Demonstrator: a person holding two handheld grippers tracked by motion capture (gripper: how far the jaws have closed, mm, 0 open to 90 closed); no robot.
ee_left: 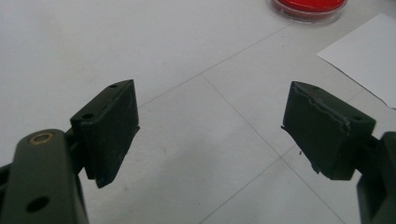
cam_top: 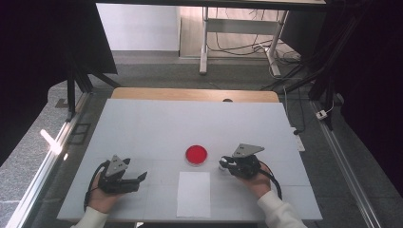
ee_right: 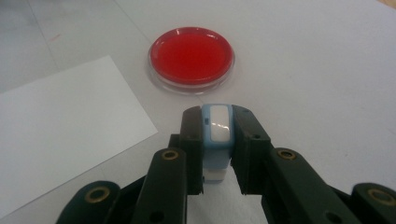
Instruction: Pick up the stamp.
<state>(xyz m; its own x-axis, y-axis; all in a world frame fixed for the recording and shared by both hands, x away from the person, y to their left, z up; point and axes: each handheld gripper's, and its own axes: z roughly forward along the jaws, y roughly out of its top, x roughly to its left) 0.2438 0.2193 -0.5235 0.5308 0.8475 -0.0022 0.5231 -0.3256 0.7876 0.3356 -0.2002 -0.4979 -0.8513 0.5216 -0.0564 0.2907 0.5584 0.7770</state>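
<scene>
Left tool (cam_top: pixel 141 176) rests low on the worktop (cam_top: pixel 142 123), lower left of the high view, jaws spread wide, nothing between them; the left gripper view shows bare worktop between its pads (ee_left: pixel 109 128). It sits well apart from everything else, idle.

Centre: white paper sheet (cam_top: pixel 194 194) lies flat at the near edge. Just beyond it, red-filled shallow round dish (cam_top: pixel 196 155) with a clear rim, standing apart from the paper.

Right: right tool (cam_top: pixel 223 164) just right of the dish, pinching a small light-blue stamp-like block (ee_right: pixel 217 135) with a white top face; both pads are pressed on its sides and the block stands upright between them. Whether its bottom touches the worktop I cannot tell. The right tool points toward the dish, near but not touching it.

Step in hand, my read: the grasp on the block is just made, transport not begun. Next move likely calls for a lift clear of the worktop, then carrying it over the red dish or the paper and a straight press down. Keep the block upright, grip firm. The left tool may need to steady the paper.
</scene>
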